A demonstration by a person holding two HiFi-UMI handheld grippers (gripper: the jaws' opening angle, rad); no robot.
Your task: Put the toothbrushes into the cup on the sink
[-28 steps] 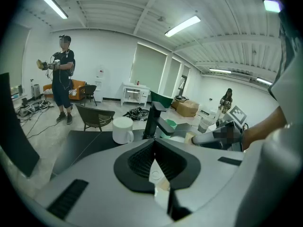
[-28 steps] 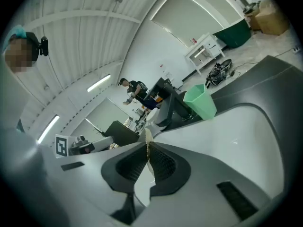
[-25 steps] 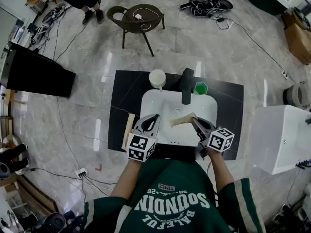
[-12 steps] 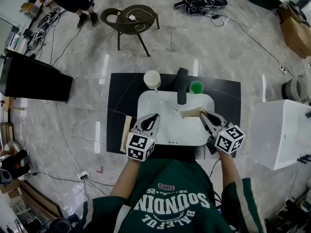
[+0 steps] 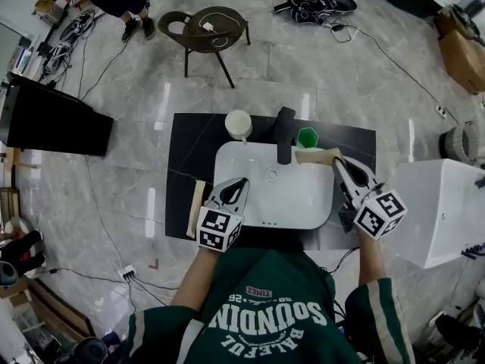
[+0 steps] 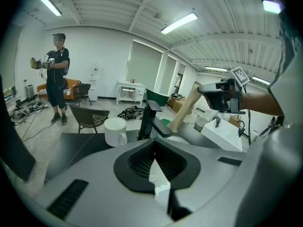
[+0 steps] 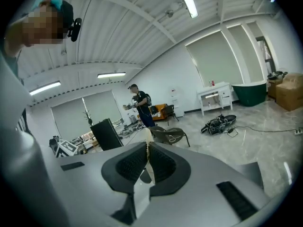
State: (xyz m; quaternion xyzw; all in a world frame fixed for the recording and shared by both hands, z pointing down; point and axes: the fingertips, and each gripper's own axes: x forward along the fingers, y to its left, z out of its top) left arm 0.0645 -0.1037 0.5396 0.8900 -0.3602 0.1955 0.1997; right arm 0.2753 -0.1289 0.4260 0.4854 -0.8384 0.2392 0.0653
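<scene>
My right gripper (image 5: 337, 160) is shut on a pale toothbrush (image 5: 317, 156) and holds it above the right back corner of the white sink (image 5: 303, 203), beside the green cup (image 5: 308, 137). In the left gripper view the same toothbrush (image 6: 185, 110) slants up from near the black tap (image 6: 151, 119). Its thin pale end shows between the pads in the right gripper view (image 7: 147, 143). My left gripper (image 5: 236, 184) hangs shut and empty over the sink's left front. A second pale toothbrush (image 5: 196, 207) lies on the black counter just left of it. A white mug (image 5: 239, 123) stands behind the basin.
The black tap (image 5: 283, 133) rises between the mug and the green cup. A white cabinet (image 5: 436, 211) stands right of the counter. Behind are a dark chair (image 5: 212, 29), floor cables and a person (image 6: 57, 79).
My right gripper has carried the toothbrush from over the middle of the basin rightward and back, to beside the green cup. The left gripper has stayed put.
</scene>
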